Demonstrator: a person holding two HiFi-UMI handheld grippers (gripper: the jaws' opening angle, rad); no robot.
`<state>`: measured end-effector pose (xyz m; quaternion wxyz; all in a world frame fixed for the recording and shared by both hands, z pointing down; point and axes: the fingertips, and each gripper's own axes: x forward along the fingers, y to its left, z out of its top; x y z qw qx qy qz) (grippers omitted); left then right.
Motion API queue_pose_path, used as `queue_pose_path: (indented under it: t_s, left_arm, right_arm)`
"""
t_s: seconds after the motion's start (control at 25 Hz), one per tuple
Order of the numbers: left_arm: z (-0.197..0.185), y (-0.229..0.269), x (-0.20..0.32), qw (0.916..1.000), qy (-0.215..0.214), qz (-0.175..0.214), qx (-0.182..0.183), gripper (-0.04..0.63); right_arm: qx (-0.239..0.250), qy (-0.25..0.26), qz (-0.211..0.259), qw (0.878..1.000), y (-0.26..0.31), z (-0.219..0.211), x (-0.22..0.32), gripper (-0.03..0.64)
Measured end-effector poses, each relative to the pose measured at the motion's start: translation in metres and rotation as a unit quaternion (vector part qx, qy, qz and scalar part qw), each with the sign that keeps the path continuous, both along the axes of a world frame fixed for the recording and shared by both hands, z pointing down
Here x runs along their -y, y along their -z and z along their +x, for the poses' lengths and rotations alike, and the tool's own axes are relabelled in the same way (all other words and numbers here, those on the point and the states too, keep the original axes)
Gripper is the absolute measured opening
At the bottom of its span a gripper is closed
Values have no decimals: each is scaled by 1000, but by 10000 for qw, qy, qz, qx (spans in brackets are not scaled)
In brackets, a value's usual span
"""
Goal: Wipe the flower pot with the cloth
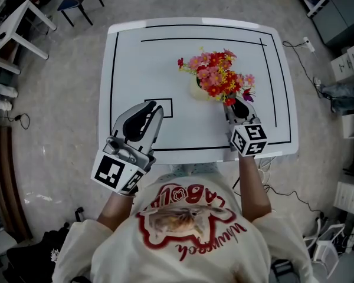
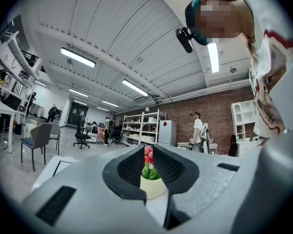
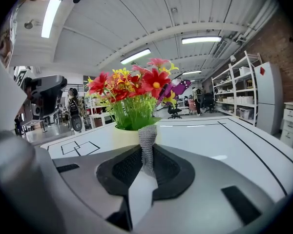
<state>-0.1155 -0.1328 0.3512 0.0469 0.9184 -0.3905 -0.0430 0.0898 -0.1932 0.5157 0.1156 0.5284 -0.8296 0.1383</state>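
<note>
A cream flower pot [image 1: 198,91] with red, pink and yellow flowers [image 1: 217,75] stands right of the middle of the white table [image 1: 135,63]. My right gripper [image 1: 235,103] sits just on the near right side of the pot, its tips under the blooms. It is shut on a grey knitted cloth [image 3: 147,141], which sticks up between the jaws in front of the pot [image 3: 123,136]. My left gripper [image 1: 156,107] is over the table's near left part, apart from the pot, shut with nothing in it. Along its jaws I see the pot [image 2: 153,186] in the distance.
Black lines run round the table, with a small black square outline [image 1: 160,107] by the left gripper's tips. The near table edge [image 1: 194,158] is close to the person's body. Chairs and a desk [image 1: 17,22] stand at the far left; cables [image 1: 295,52] and boxes lie on the floor at the right.
</note>
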Motion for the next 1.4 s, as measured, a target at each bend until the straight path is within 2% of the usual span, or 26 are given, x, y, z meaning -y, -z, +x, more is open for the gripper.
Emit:
queue_pose_path:
  t_s: [1.04,1.4]
  left_arm:
    - [-23,-6,-22,9999,-123,-26,-14,57]
    - [-30,-8,-26,10000,-86,-46,-13,57]
  right_arm:
    - [221,-669,-98,9975,-2,-25,-13,51]
    - [412,-659,-179,9968,1,-44,-14,51]
